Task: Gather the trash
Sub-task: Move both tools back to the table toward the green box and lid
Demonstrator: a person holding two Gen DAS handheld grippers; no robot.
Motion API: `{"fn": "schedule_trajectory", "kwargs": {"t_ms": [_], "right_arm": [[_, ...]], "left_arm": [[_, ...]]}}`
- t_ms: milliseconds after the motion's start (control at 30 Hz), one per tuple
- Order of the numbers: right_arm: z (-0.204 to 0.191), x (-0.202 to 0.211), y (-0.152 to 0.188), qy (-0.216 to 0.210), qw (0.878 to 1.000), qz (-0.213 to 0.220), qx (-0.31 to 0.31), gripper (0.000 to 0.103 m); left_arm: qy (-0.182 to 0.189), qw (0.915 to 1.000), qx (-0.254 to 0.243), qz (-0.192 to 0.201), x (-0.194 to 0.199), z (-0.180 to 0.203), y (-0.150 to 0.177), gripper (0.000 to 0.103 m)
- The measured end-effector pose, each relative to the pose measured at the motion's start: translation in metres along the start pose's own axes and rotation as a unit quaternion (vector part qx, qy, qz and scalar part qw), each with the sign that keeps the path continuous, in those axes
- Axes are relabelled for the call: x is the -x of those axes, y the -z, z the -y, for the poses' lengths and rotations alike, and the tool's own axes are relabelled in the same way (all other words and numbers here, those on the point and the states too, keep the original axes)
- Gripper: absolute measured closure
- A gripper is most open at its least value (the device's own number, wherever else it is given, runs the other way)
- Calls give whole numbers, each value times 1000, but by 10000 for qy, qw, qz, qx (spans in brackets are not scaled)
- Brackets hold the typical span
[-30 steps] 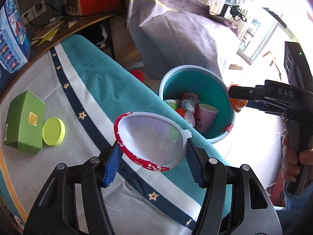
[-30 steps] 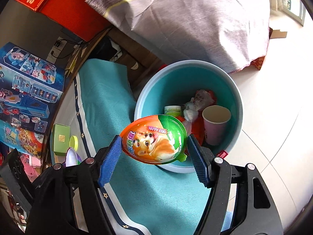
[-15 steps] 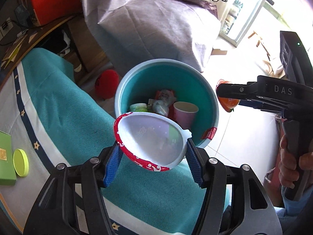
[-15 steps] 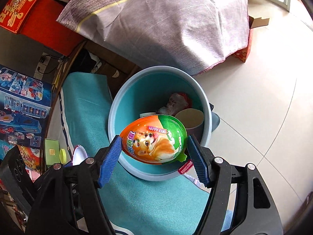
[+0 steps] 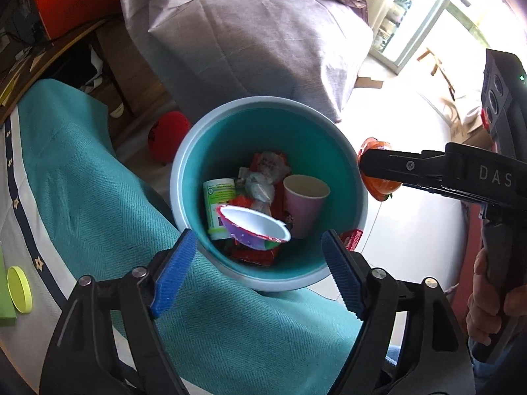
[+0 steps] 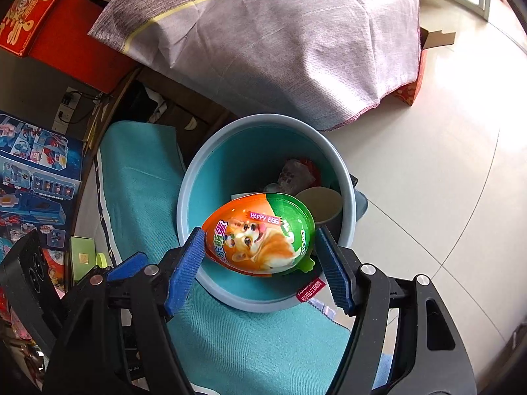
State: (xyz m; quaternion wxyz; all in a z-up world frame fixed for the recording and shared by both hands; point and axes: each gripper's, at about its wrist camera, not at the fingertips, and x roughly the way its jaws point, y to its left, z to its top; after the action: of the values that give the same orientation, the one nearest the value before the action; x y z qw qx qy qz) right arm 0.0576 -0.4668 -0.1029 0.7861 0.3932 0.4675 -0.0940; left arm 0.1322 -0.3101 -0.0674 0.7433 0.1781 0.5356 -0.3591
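Left gripper (image 5: pixel 258 261) hangs over the bin (image 5: pixel 184 177), pointing steeply down. Its jaws are opening, already wide, with nothing between the blue pads (image 5: pixel 173 271).

White shell half (image 5: pixel 253 223), red-rimmed, hollow side up, lies inside the bin on top of the other trash. It sits just right of a small white tub (image 5: pixel 219 197) with a green label, and just left of a pink paper cup (image 5: pixel 304 204). Crumpled red and clear wrappers (image 5: pixel 266 171) lie behind it.

Right gripper (image 6: pixel 258 258) is clamped on the egg (image 6: pixel 260 233), a pad on each side. The egg is orange and green, printed with a dog and "HAPPY EGG". It is held over the near part of the bin mouth. In the left wrist view this gripper comes in from the right, with the egg just at the bin's right rim. A hand (image 5: pixel 490 309) grips its handle.

The bin stands on the tiled floor (image 6: pixel 428 171), against the edge of the teal cloth (image 5: pixel 98 197). On the cloth, at its left edge in the left wrist view, a yellow lid (image 5: pixel 19 289) touches a green box (image 5: pixel 5 299). A grey draped cover (image 6: pixel 280 39) stands behind the bin.
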Motion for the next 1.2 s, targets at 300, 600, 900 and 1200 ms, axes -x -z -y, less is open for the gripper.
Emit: {"fn": "schedule_trajectory", "kwargs": {"t_ms": [300, 600, 900, 1200], "right_arm": [[-11, -7, -1, 44, 9999, -83, 115, 37], [-28, -18, 0, 48, 9995, -262, 170, 30], [-33, -15, 7, 208, 9993, -296, 68, 26], [-57, -8, 27, 266, 9988, -362, 199, 21]], "left_arm": [[-2, 9997, 252, 74, 13, -17, 9, 9], [94, 9980, 620, 126, 24, -39, 26, 8], [138, 9963, 838, 144, 33, -54, 45, 8], [110, 9942, 1021, 312, 56, -68, 67, 7]]}}
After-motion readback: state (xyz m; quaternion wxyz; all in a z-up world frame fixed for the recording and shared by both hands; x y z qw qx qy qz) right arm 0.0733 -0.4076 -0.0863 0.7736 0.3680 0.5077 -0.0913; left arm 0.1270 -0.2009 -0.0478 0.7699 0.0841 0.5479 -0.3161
